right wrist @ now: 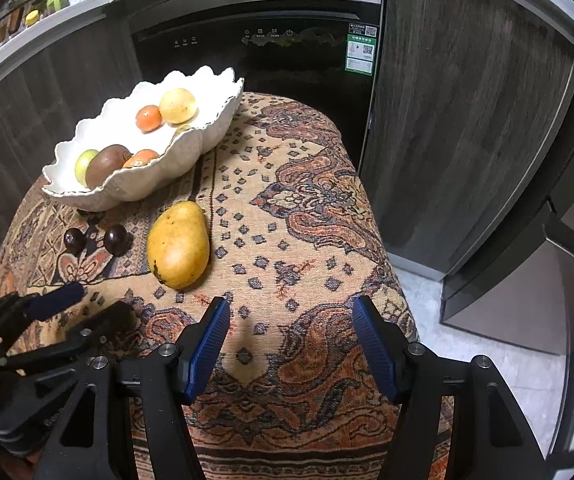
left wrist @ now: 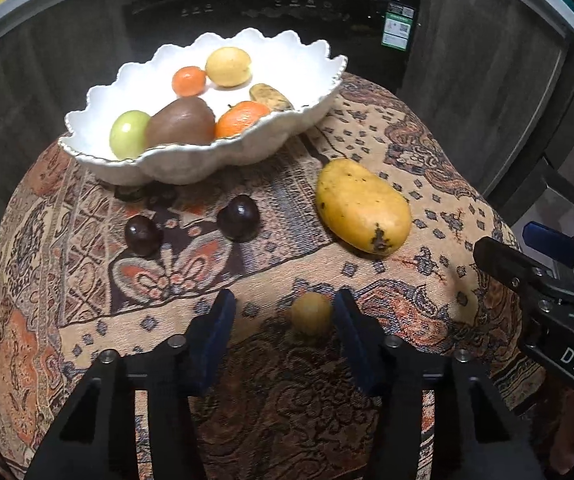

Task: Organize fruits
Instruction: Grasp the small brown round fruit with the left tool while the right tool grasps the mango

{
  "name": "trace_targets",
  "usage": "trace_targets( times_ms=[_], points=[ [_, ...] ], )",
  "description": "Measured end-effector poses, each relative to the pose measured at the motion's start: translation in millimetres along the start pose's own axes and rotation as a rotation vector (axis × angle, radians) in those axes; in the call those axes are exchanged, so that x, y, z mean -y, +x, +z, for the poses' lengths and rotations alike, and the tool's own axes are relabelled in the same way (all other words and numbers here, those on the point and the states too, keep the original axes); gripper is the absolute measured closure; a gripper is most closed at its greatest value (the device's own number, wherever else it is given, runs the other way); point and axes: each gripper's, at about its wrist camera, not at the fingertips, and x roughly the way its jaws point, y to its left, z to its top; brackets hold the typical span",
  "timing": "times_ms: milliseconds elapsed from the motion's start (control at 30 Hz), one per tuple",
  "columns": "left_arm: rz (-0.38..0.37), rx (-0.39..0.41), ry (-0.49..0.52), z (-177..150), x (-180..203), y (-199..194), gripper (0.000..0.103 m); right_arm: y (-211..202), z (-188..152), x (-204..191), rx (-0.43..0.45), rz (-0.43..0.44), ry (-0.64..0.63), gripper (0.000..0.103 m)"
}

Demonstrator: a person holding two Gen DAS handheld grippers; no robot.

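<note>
Woven patterned cloth (left wrist: pixel 87 240) covers the table; take the white scalloped bowl (left wrist: pixel 191 164) as your landmark. Left of and just before it lie two dark plums (left wrist: pixel 143 235), untouched. Nearer you from the bowl, your left gripper (left wrist: pixel 283 320) straddles the small yellow fruit (left wrist: pixel 311 314): jaws spread, right pad touching, left pad apart. Centre the fruit before closing, or it may roll. Right of the bowl lies the mango (left wrist: pixel 363 206). Your right gripper (right wrist: pixel 291 336) hangs spread and empty.
</note>
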Motion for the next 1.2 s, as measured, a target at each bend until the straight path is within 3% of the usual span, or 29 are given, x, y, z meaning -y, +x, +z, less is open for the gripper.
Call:
trace_targets(
  times_ms=[267, 600, 1200],
  points=[
    [-0.030, -0.020, 0.018, -1, 6, 6, 0.080, 2, 0, 3, -0.005, 0.002, 0.009, 0.038],
    [0.000, 0.015, 0.006, 4, -4, -7, 0.081, -2, 5, -6, -0.002, 0.020, -0.003, 0.038],
    [0.078, 0.023, -0.135, 5, -73, -18, 0.081, 19, 43, -65, -0.001, 0.025, -0.118, 0.038]
  ],
)
